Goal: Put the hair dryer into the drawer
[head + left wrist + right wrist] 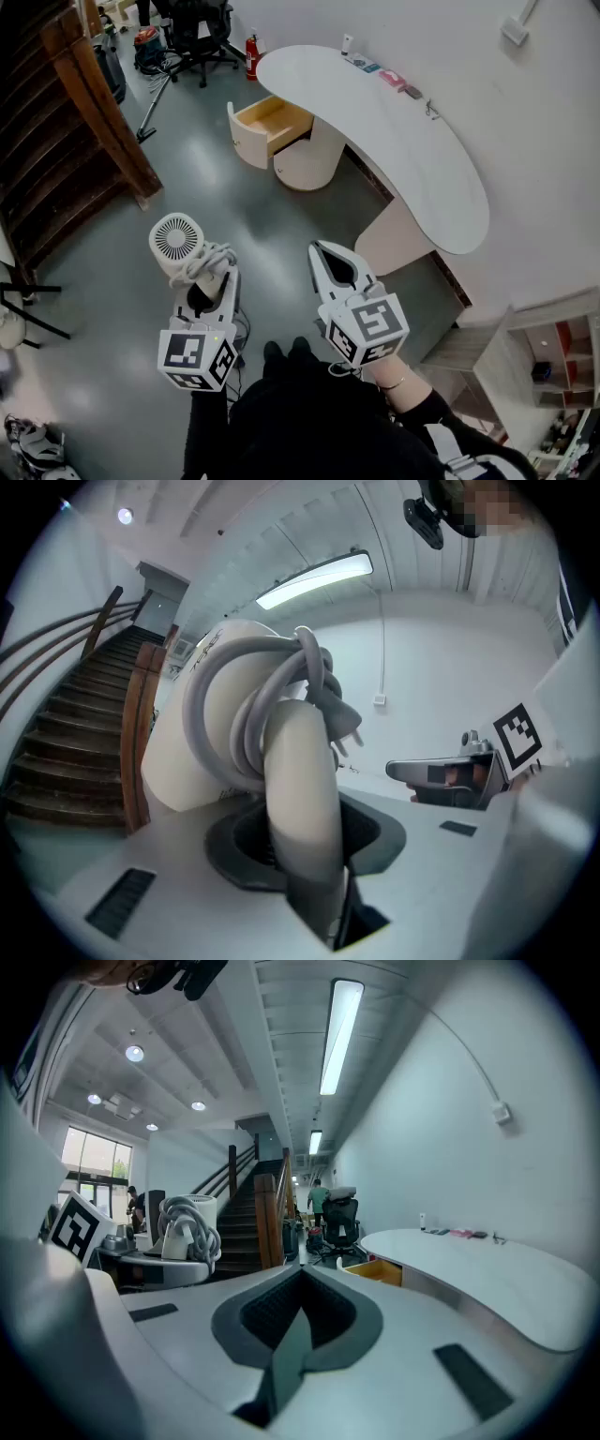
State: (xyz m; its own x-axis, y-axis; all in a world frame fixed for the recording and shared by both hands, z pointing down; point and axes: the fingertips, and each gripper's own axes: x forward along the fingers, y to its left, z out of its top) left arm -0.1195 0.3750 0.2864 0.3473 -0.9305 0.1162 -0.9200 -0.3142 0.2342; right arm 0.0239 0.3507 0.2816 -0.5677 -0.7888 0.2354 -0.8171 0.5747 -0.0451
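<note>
Closest in, the left tool [214, 283] is clamped on the handle of the white hair dryer [178, 242]. The handle stands up between its jaws, and the dryer's round rear grille faces up toward the head camera. The grey cord [212, 257] is wound round the body, with the plug tucked against the loops, so nothing dangles. Beside it and a little apart, the right tool [323, 255] has its jaws brought together on nothing. Both tools are held roughly level in front of the person, over bare grey floor [253, 220].

Farther off, at the far end of the curved white counter [412, 159], the drawer [272, 122] is pulled out. Its light wooden inside looks empty from here.

I judge this to be the carrying step: the dryer is in hand, the drawer is already open, and the two are well apart.

The next move calls for walking the dryer across the floor to the drawer. The dryer then has to be lowered so its bulky head and the wound cord clear the drawer walls. The left jaws should part only once it rests on the drawer bottom. The free right tool could steady the drawer front if needed.
</note>
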